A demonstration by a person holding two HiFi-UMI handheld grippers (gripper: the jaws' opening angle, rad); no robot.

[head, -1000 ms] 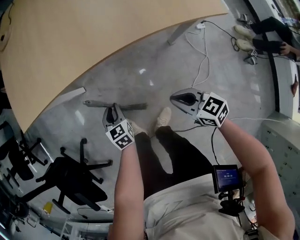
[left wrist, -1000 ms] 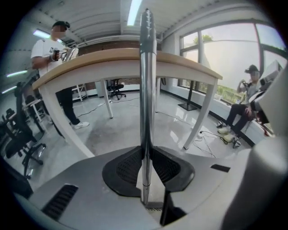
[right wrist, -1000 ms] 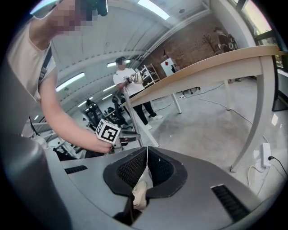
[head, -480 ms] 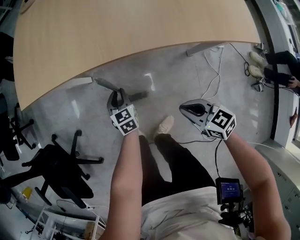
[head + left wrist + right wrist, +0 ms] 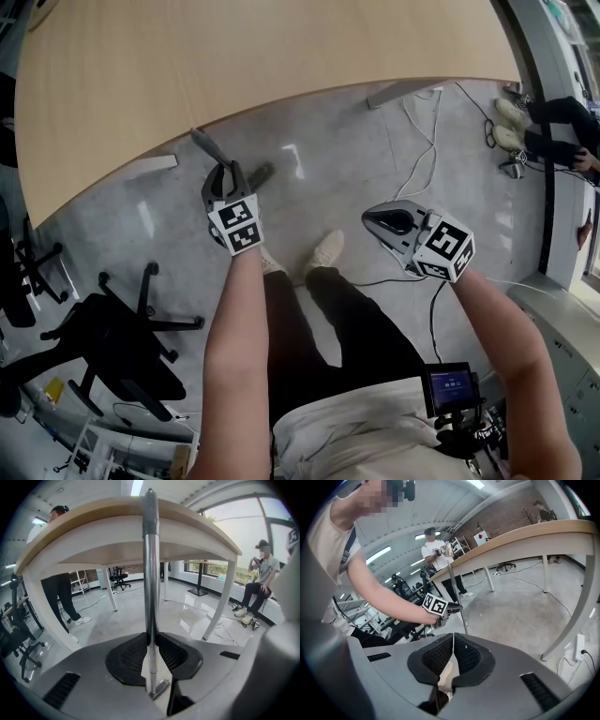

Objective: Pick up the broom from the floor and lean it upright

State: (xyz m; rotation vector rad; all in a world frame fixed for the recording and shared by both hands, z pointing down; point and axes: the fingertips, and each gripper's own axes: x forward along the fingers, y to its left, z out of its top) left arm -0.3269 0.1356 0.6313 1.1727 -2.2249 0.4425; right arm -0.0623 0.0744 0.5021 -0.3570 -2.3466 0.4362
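The broom's metal handle (image 5: 150, 573) stands upright between the jaws of my left gripper (image 5: 151, 641), which is shut on it; its grey top reaches the edge of the wooden table (image 5: 93, 522). In the head view the left gripper (image 5: 228, 172) holds the handle (image 5: 204, 146) just in front of the table's curved edge (image 5: 281, 94). The broom's head is hidden. My right gripper (image 5: 372, 218) hovers to the right above the floor, shut with nothing in it (image 5: 453, 641). From the right gripper view I see the left gripper (image 5: 449, 607) gripping the handle (image 5: 454, 590).
A black office chair (image 5: 122, 342) stands at the lower left. White cables (image 5: 427, 122) trail across the floor at the right. White table legs (image 5: 222, 597) stand ahead. A seated person (image 5: 260, 585) is at the right, and another person stands at the left (image 5: 56, 592).
The left gripper has carried the broom toward the table edge, and the handle has swung from lying flat to nearly upright. The right gripper has stayed about where it was.
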